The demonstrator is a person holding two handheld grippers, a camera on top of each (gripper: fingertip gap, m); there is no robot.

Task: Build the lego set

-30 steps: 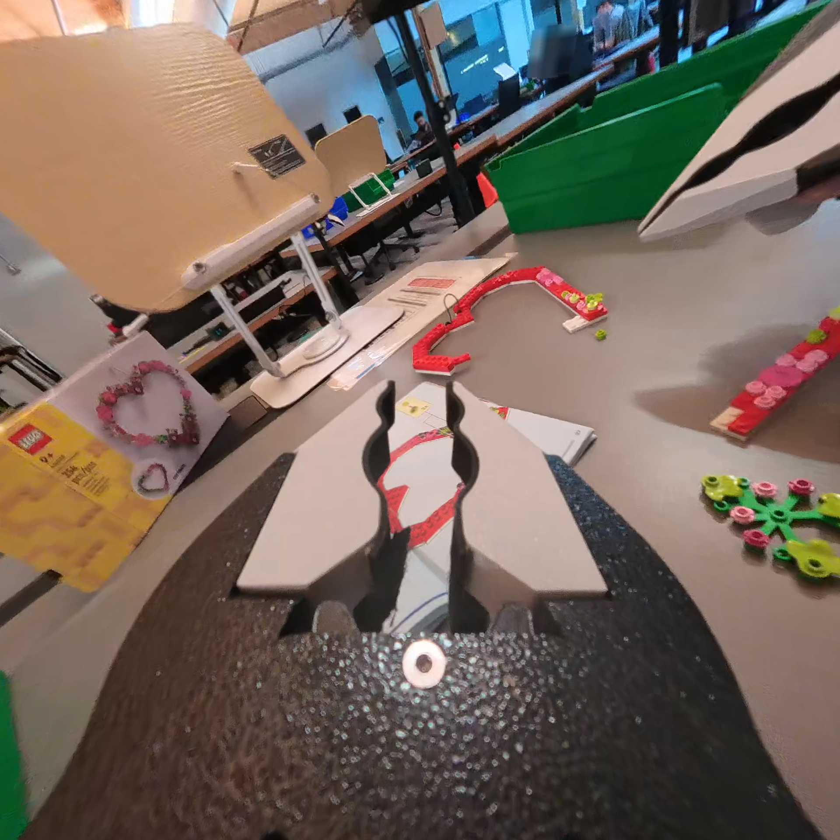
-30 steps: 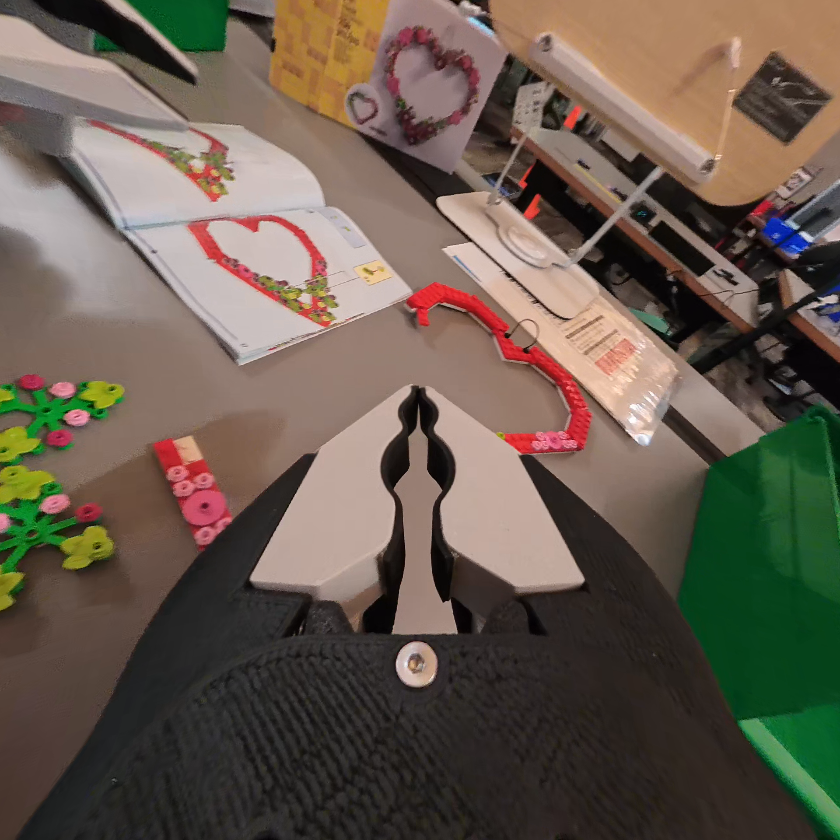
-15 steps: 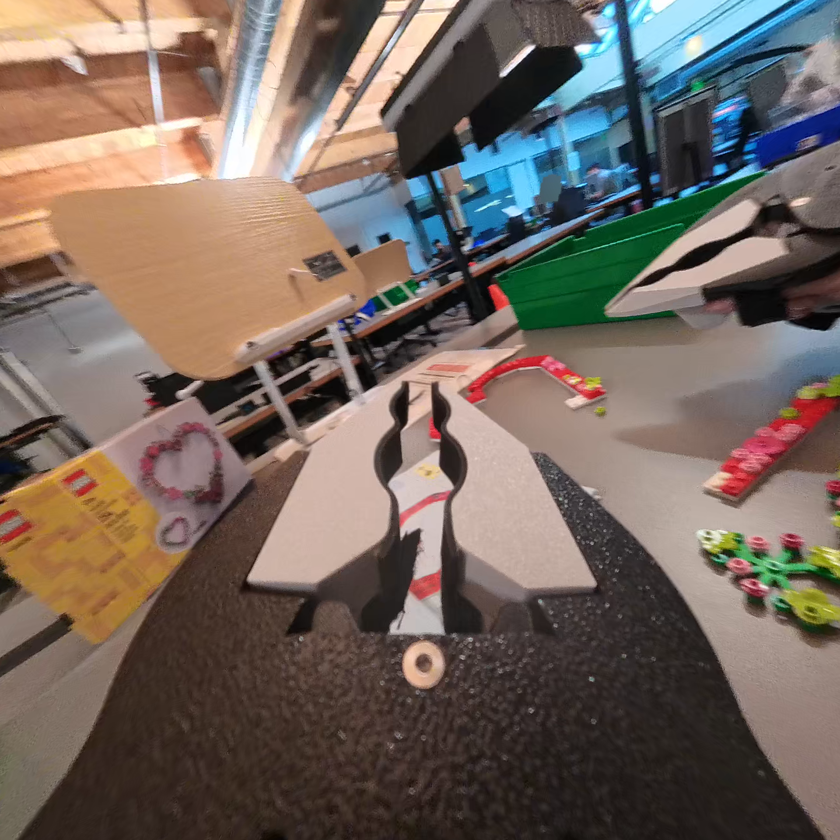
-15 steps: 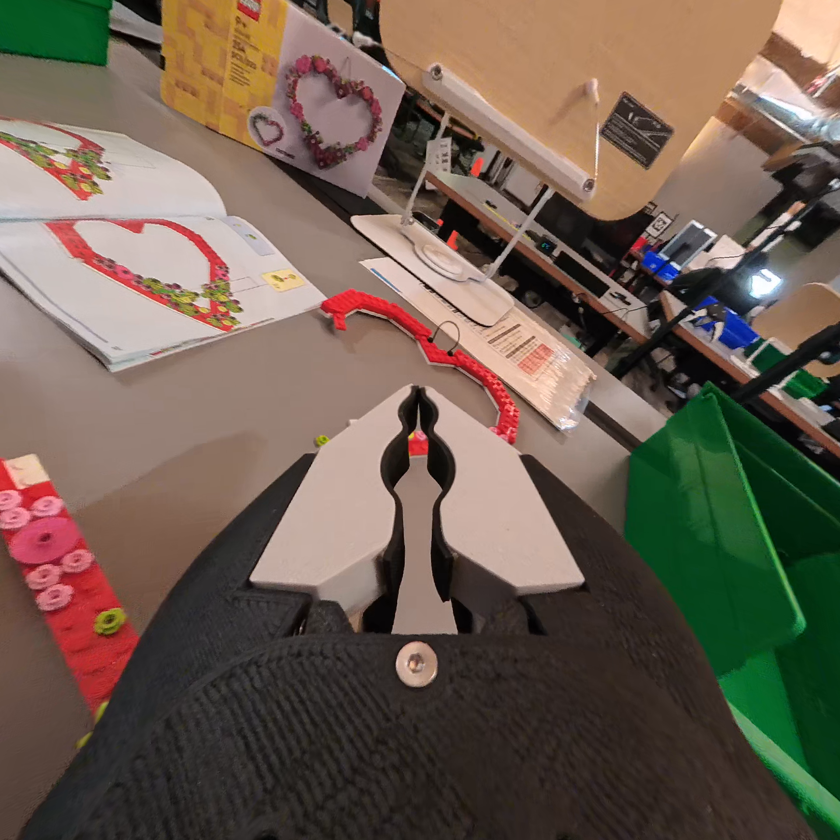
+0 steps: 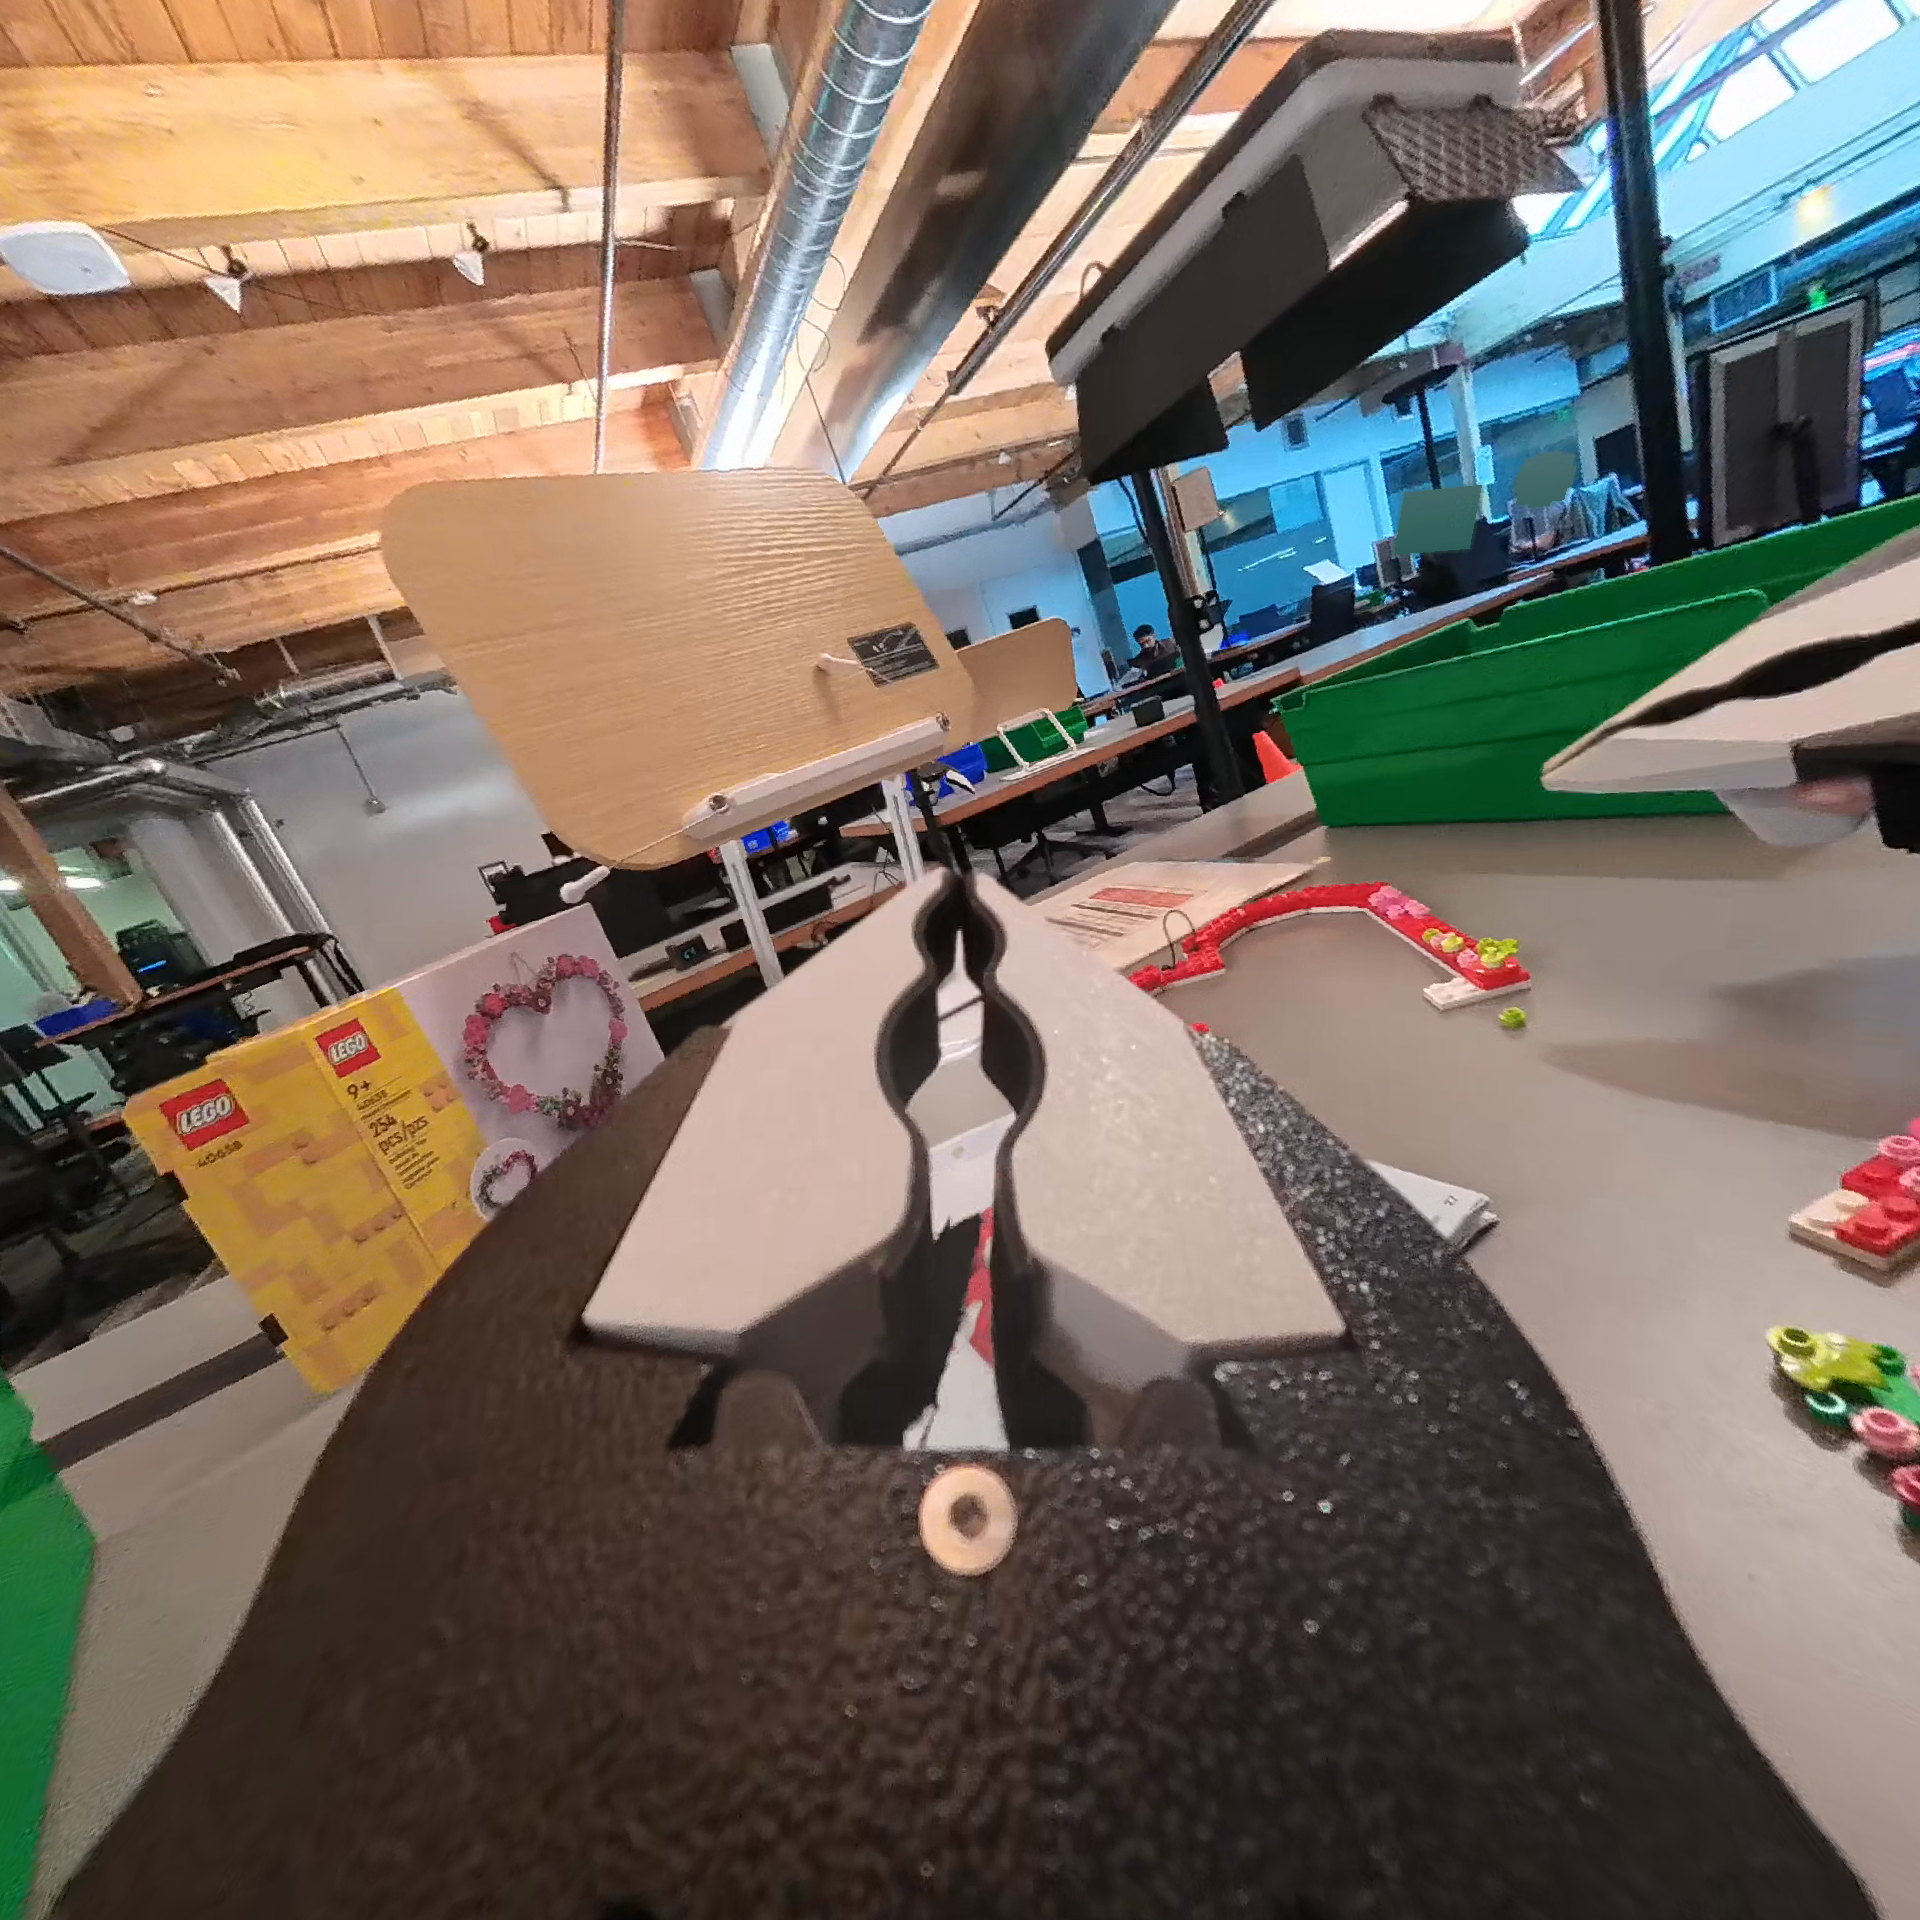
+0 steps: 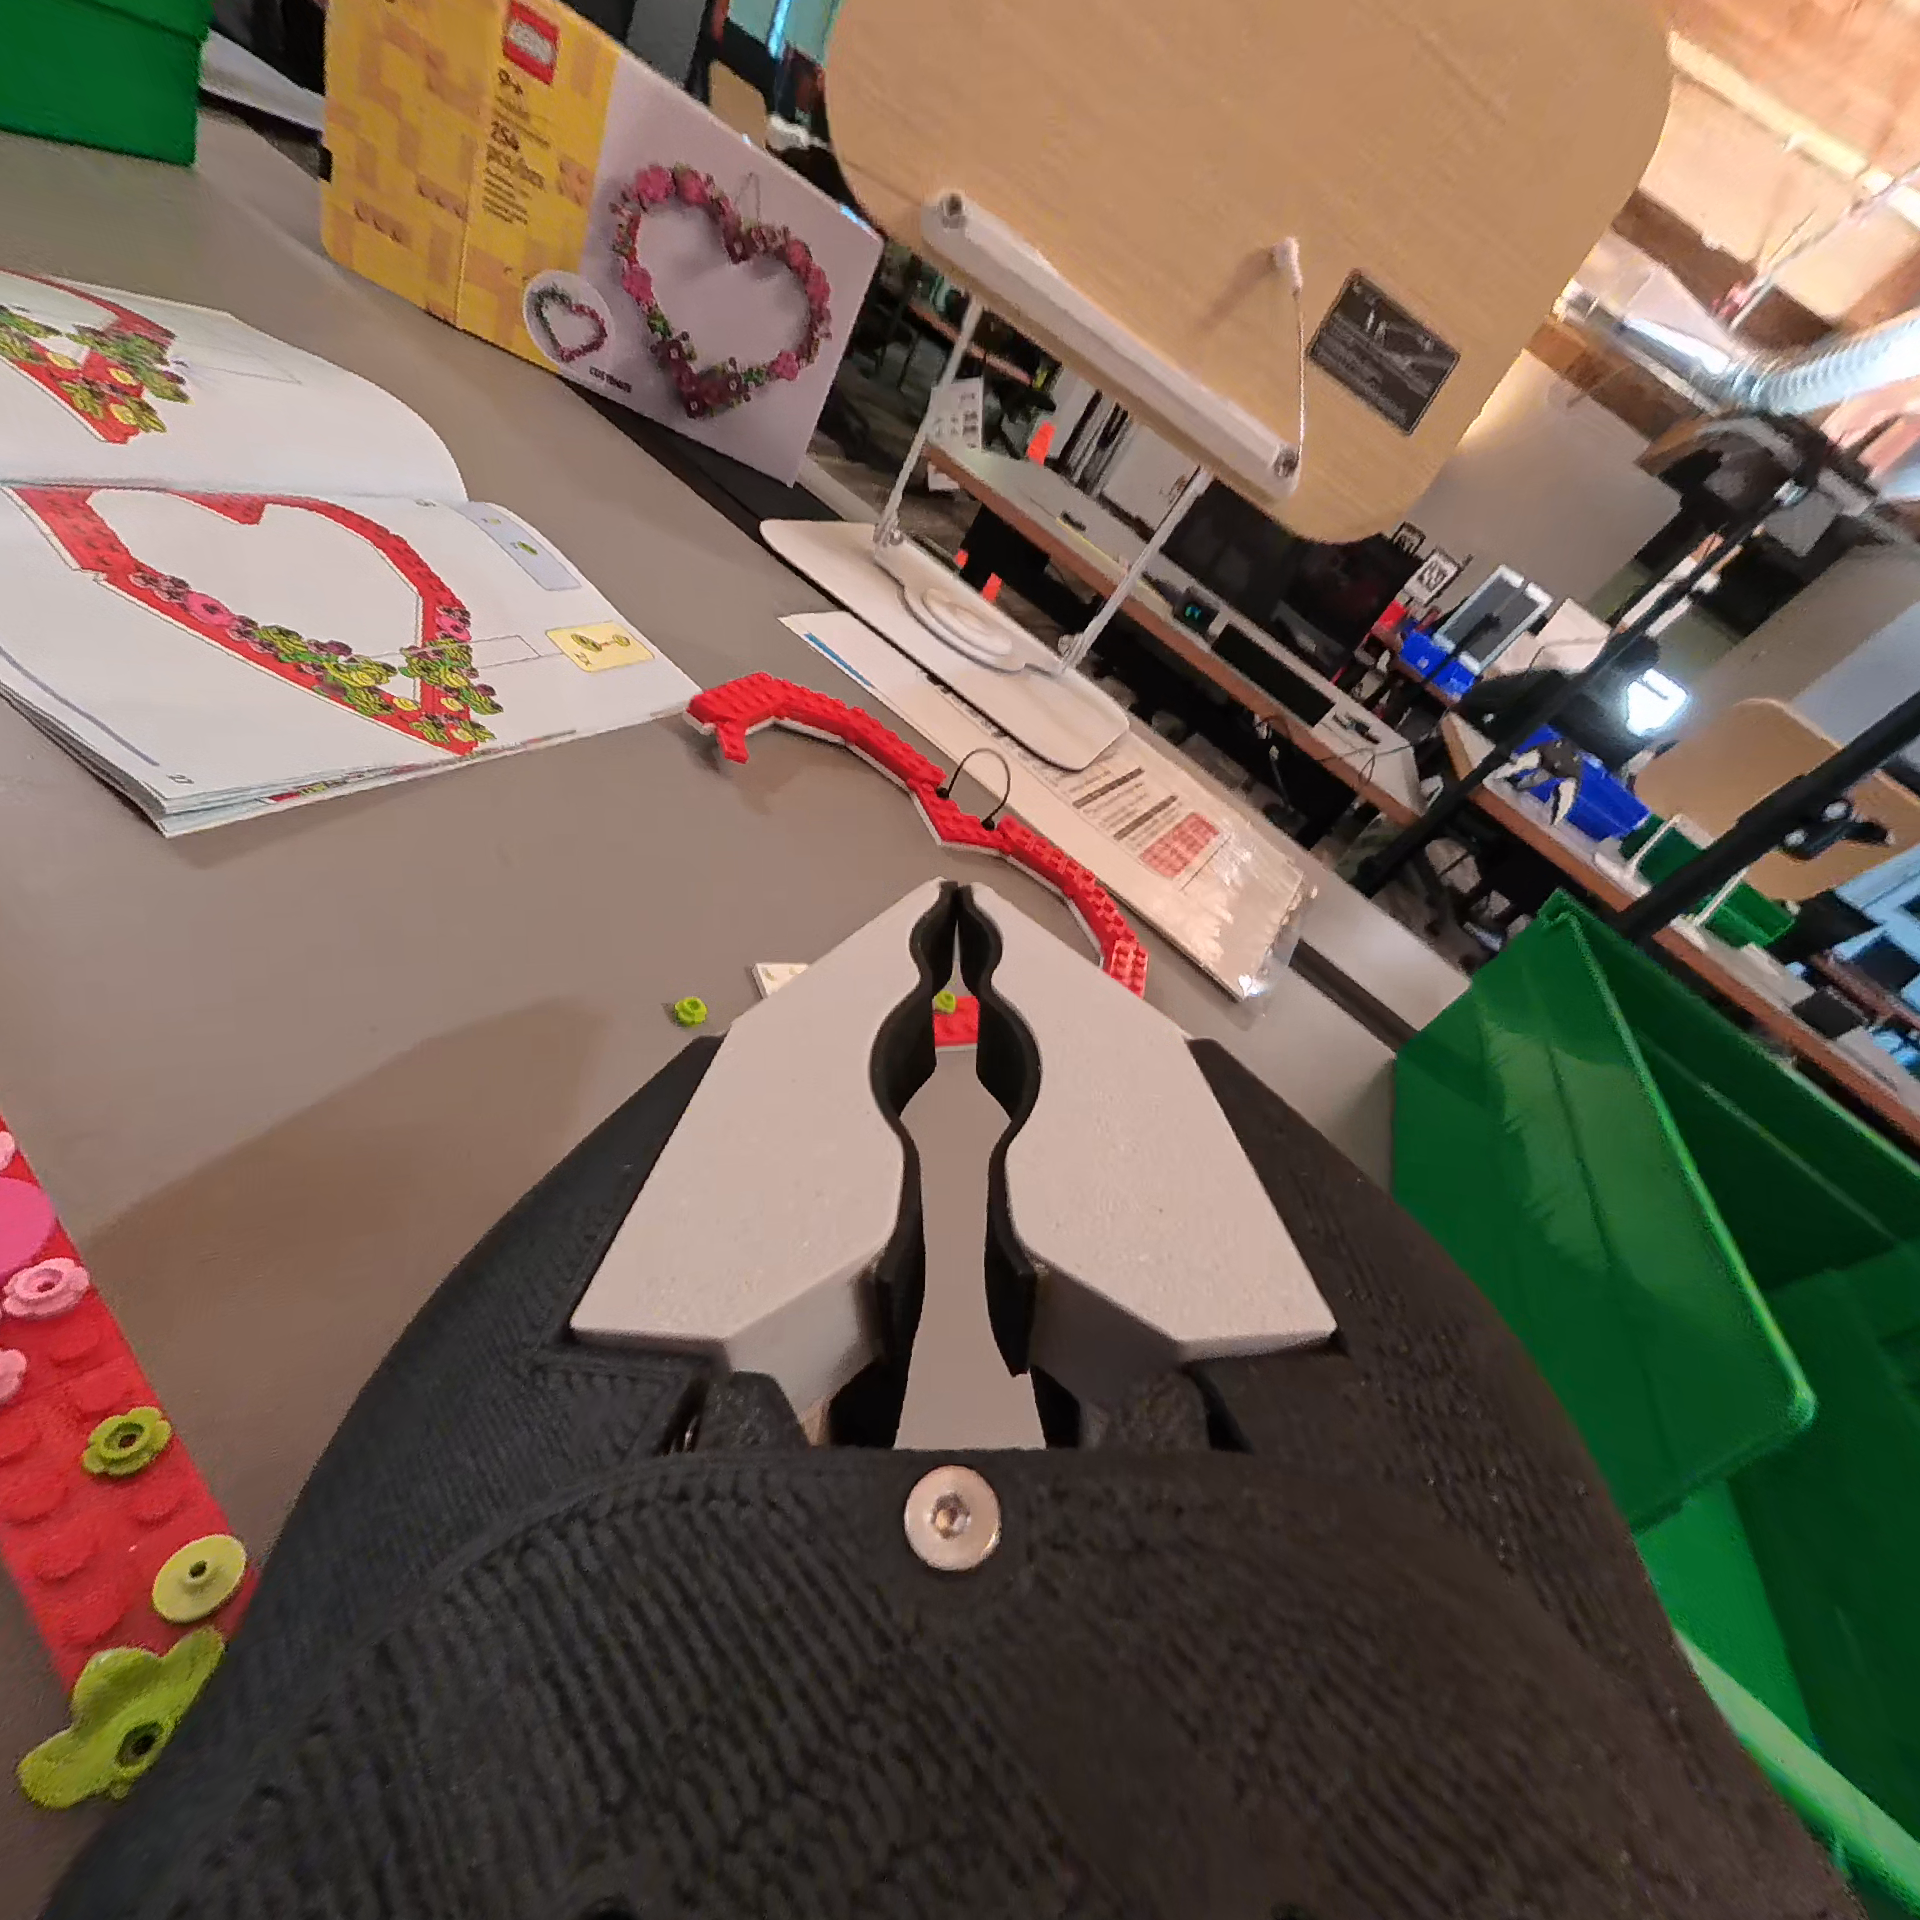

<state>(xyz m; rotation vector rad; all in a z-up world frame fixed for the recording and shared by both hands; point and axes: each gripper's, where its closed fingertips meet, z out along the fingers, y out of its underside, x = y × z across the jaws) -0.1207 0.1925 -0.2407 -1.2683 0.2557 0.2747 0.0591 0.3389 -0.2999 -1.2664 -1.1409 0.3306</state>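
Note:
My left gripper (image 5: 956, 885) is shut and empty, raised and tilted up over the open instruction booklet (image 5: 1439, 1210). My right gripper (image 6: 954, 894) is shut and empty, low over the grey table, with its tips just short of the near end of the curved red heart-frame piece (image 6: 914, 790). That piece also shows in the left wrist view (image 5: 1340, 914), with the right gripper (image 5: 1569, 764) hovering to its right. A loose lime stud (image 6: 689, 1010) lies beside the frame end. A red strip with pink and lime flowers (image 6: 73, 1455) lies at the left edge.
The yellow set box (image 6: 582, 208) and a wooden book stand (image 6: 1195, 208) stand at the far table edge. A green bin (image 6: 1610, 1247) sits on the right. The booklet (image 6: 260, 623) lies at the left. Green flower clusters (image 5: 1839, 1382) lie near the left gripper. Left tips to right tips: about 25 cm. The left gripper is farther from the loose lime stud (image 6: 689, 1010), some 25 cm, than the right, some 9 cm. Look for it in the left wrist view (image 5: 1509, 1024) too.
My left gripper closed its jaws and tilted upward. My right gripper moved lower and forward, toward the near end of the red frame piece.

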